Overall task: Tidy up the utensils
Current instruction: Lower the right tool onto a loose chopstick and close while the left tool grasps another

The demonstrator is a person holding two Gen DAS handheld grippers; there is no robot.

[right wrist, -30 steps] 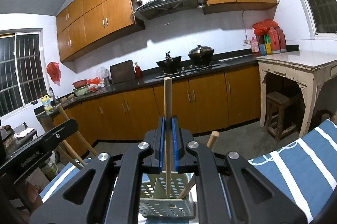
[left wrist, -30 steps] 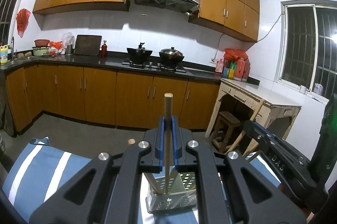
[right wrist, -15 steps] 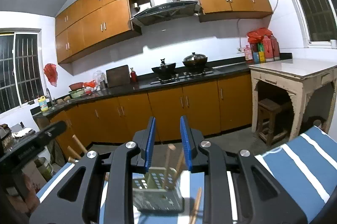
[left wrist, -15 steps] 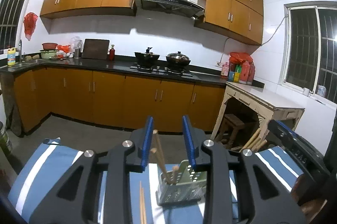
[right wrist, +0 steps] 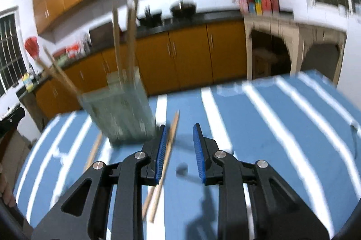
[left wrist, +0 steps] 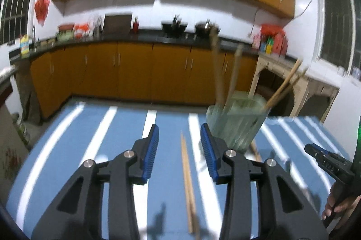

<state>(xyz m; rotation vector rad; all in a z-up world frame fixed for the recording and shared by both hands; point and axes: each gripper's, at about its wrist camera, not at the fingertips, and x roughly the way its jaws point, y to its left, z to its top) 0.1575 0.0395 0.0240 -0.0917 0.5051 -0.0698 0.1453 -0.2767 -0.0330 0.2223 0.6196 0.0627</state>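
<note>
While both claws [left wrist: 179, 145] gape empty, chopsticks [left wrist: 188, 186] lengthwise toward holder [left wrist: 237, 122].

orange cabinets [left wrist: 135, 73] line white walls [left wrist: 302, 14]; barred windows [left wrist: 338, 23] look dark.

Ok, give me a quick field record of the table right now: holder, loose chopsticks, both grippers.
Holder: pale green perforated plastic utensil holder, upright on blue-and-white striped cloth, wooden chopsticks inside
Loose sticks: wooden chopstick pair flat on the cloth
Left gripper: jaws opening, pair lies beneath the gap, untouched
Right gripper: open, nothing gripped
</note>
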